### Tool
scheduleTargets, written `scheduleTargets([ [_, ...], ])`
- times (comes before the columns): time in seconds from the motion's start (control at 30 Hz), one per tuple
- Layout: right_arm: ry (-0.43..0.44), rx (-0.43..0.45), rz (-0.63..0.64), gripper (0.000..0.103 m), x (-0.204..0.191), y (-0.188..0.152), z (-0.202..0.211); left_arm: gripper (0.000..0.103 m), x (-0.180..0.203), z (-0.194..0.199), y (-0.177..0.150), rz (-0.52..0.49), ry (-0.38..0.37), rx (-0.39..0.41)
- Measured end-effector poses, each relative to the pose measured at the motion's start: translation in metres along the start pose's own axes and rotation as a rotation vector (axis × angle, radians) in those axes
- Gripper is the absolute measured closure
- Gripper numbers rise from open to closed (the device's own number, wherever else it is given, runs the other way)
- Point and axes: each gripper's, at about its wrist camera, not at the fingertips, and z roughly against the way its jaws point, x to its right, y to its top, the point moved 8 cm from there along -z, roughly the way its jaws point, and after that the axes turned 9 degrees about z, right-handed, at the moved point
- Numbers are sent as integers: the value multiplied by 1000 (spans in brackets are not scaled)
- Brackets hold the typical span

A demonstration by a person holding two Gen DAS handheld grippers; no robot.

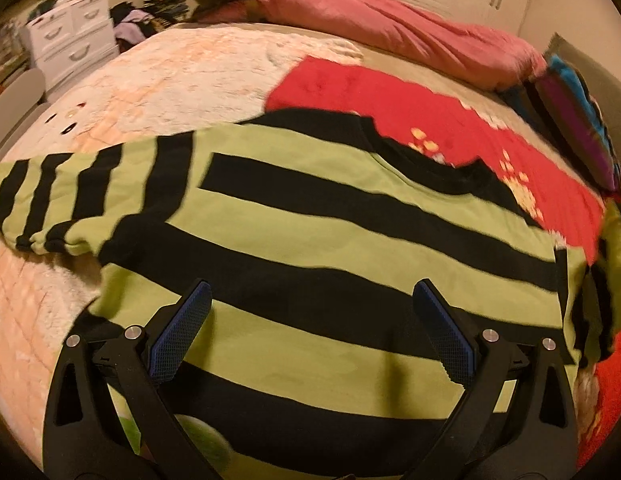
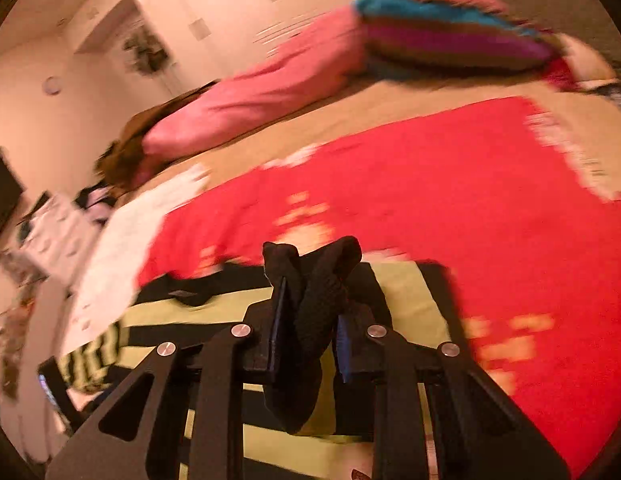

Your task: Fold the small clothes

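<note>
Pinching the black cuff (image 2: pixel 310 300) in your right gripper (image 2: pixel 308 280), you had the striped sweater (image 1: pixel 310 240) lying flat on the bed (image 1: pixel 170 72) ahead, its stripes crosswise beneath your left gripper (image 1: pixel 310 300), whose fingers stood spread and empty.

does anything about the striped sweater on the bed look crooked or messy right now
Yes. The striped sweater lies flat, but its sleeve sticks out sideways, unfolded. Its other side is bunched: the right gripper pinches a black cuff. The left gripper is open.
</note>
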Motion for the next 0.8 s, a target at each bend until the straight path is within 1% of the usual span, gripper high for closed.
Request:
scheduleTargets([
  [0.07,58,-25,0,82,-32,0,-20,8,-10,2,7,26,8,17],
  [0.17,132,-64,34,82,-86,-1,-55,8,-24,5,15,66,15,35],
  [0.27,195,-115,45,77,-118,-12,-77,8,-36,5,19,104,20,45],
  [0.3,213,-121,55,70,-129,-15,-81,8,-39,6,20,111,18,47],
  [0.33,234,-116,67,60,-137,-13,-83,8,-40,6,21,116,17,48],
  [0.37,252,-102,79,57,-145,-10,-81,8,-41,6,21,116,17,51],
  [0.4,274,-77,91,50,-152,-7,-77,8,-41,7,22,114,17,54],
  [0.43,287,-61,97,48,-155,-5,-74,8,-39,7,22,110,9,52],
  [0.47,290,-46,103,48,-154,-2,-71,8,-38,7,21,108,-2,51],
  [0.53,230,-38,131,48,-139,-1,-65,8,-32,8,21,104,-37,47],
  [0.57,211,-40,139,48,-135,-1,-66,8,-27,10,20,101,-66,45],
  [0.6,172,-44,151,48,-123,-4,-63,8,-22,10,19,100,-98,40],
  [0.63,141,-47,161,48,-112,-8,-60,8,-17,10,18,100,-133,32],
  [0.67,101,-52,173,48,-101,-12,-57,8,-7,10,16,98,-196,19],
  [0.73,28,-60,190,44,-75,-23,-50,8,8,11,15,88,-261,4],
  [0.77,-10,-67,196,43,-61,-30,-46,8,15,11,15,84,-279,2],
  [0.8,-27,-70,195,43,-51,-36,-43,8,24,9,13,76,-297,-8],
])
